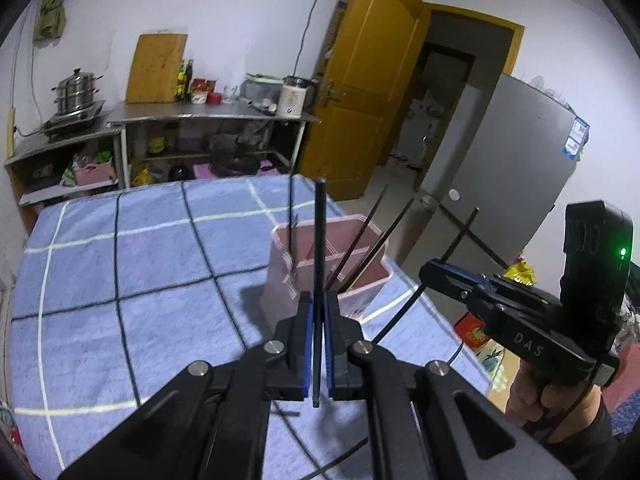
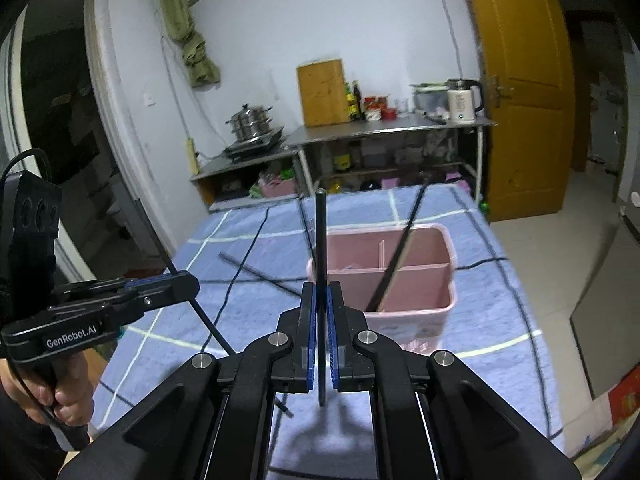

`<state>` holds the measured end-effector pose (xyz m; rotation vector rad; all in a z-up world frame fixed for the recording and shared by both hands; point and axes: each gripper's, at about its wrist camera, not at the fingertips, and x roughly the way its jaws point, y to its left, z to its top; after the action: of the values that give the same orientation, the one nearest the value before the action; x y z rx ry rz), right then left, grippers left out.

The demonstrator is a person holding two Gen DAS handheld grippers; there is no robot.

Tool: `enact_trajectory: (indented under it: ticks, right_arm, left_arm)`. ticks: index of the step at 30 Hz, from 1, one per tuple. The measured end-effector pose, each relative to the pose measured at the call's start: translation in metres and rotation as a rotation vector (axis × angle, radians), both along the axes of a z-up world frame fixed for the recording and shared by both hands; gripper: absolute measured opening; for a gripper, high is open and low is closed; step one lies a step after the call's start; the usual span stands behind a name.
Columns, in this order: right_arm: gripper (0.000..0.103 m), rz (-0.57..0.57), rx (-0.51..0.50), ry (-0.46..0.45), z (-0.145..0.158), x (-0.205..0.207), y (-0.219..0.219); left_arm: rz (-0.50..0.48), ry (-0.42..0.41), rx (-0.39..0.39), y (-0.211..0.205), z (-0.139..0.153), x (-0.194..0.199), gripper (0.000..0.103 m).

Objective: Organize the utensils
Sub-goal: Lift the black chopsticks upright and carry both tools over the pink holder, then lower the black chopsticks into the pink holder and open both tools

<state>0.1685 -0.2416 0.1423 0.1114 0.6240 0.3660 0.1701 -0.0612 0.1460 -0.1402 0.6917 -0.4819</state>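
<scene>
My left gripper [image 1: 319,300] is shut on a black chopstick [image 1: 319,236] that stands upright between the blue pads. Just beyond it stands the pink divided utensil holder [image 1: 360,300] with several chopsticks [image 1: 358,246] leaning in it. To the right, a hand holds my right gripper [image 1: 426,272], shut on another black chopstick [image 1: 464,232]. In the right wrist view, the right gripper [image 2: 320,290] pinches its chopstick [image 2: 320,236] upright in front of the holder [image 2: 416,316]. The left gripper [image 2: 192,282] is at the left with its chopstick [image 2: 216,332] slanting down. A loose chopstick [image 2: 260,272] lies on the cloth.
A blue checked cloth [image 2: 168,320] covers the table, and the holder stands near its right edge [image 1: 408,280]. Behind are a steel counter [image 2: 384,128] with a steamer pot [image 2: 250,120], cutting board and kettle, a yellow door [image 2: 520,92] and a grey fridge [image 1: 508,152].
</scene>
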Motion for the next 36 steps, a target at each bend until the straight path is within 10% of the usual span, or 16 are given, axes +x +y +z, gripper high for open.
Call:
enact_trajectory:
  ticks: [15,36]
  right_arm:
    - [0.005,-0.078,0.067,-0.146,0.063,0.032,-0.031]
    - [0.005,-0.076,0.048,-0.151,0.026,0.093,-0.016]
  left_arm:
    - [-0.004,-0.116,-0.027,-0.027,0.064,0.053,0.005]
    - [-0.004,-0.061,0.006,-0.043,0.019,0.112,0.005]
